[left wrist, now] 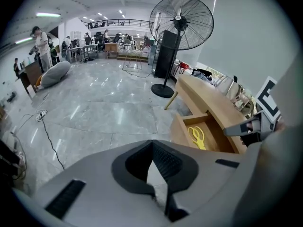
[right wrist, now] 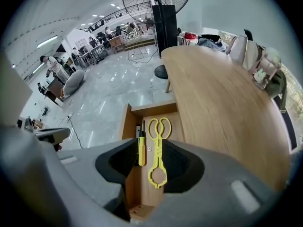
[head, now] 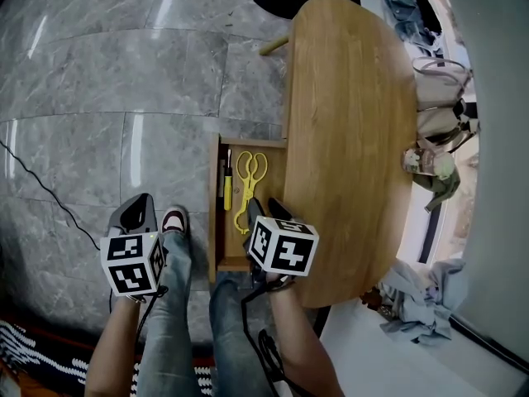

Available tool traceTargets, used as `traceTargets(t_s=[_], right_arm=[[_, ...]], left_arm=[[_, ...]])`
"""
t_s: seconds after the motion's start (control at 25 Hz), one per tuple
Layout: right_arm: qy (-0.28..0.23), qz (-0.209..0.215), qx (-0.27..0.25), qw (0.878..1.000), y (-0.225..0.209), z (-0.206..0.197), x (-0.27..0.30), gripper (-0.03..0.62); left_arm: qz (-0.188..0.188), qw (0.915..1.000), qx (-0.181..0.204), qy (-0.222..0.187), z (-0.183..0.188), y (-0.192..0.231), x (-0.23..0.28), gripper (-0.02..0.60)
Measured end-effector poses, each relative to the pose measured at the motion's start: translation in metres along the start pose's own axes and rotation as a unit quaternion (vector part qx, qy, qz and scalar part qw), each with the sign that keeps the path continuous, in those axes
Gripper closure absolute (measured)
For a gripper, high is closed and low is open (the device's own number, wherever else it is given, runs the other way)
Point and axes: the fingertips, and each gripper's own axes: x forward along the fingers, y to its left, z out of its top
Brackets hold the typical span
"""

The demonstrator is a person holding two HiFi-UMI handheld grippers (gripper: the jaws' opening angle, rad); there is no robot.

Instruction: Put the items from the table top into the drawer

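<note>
1. Grey marble floor (head: 124, 98) is being shown around a curved wooden tabletop (head: 347, 122), with a tall standing fan (left wrist: 181, 22) beyond its far end.
2. A drawer (head: 213, 222) is being left pulled out from the tabletop's long side. Its inner part is being covered by the tabletop, so its full depth cannot be made out.
3. A yellow-handled screwdriver (head: 227, 190) and a yellow scissor-handled tool (head: 248, 184) are being kept just beside each other on the drawer's bottom. The screwdriver is being kept along the wall farthest from the tabletop.
4. The right tongs (head: 266, 212) are being held over the drawer, pointed steeply down, with the jaws being kept wide apart and nothing being gripped. In the right gripper view both yellow things are being framed between the jaws, though they are lying below in the drawer.
5. In the head view the drawer's near end and the tool's ring end are being hidden by the right tongs and their marker cube (head: 283, 245).
6. The left tongs (head: 136, 213) are being held over the floor beside a jeans-clad leg (head: 165, 321), well apart from the drawer. Their jaws are being kept closed tip to tip, with nothing between them.
7. Bags (head: 430, 164) at the tabletop's far edge are being crowded against the picture's rim and cannot be told apart.
</note>
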Motion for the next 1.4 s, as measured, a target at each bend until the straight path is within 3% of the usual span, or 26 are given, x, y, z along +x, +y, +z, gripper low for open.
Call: traceTargets(t_s=[0.36, 0.56, 0.68, 1.0, 1.2, 1.4], right_arm=[[-0.025, -0.004, 0.000, 1.000, -0.002, 0.011, -0.007, 0.452], [-0.050, -0.007, 0.019, 0.999, -0.013, 0.021, -0.040, 0.486], [-0.068, -0.028, 0.026, 0.997, -0.034, 0.030, -0.081, 0.588], [-0.127, -0.041, 0.085, 0.987, -0.081, 0.045, -0.228, 0.588], [-0.220, -0.011, 0.130, 0.967, -0.093, 0.075, -0.306, 0.588], [-0.293, -0.014, 0.126, 0.948, -0.116, 0.086, -0.404, 0.588]], left_arm=[[0.002, 1.0000, 0.000, -0.001, 0.007, 0.005, 0.002, 0.586], [-0.002, 1.0000, -0.001, -0.009, 0.026, -0.001, -0.016, 0.586], [-0.003, 0.9999, -0.008, -0.013, 0.046, -0.008, -0.035, 0.586], [-0.030, 0.9984, -0.025, -0.042, 0.115, -0.065, -0.129, 0.586], [-0.054, 0.9933, 0.029, -0.098, 0.184, -0.112, -0.183, 0.584], [-0.087, 0.9837, 0.079, -0.137, 0.228, -0.162, -0.257, 0.584]])
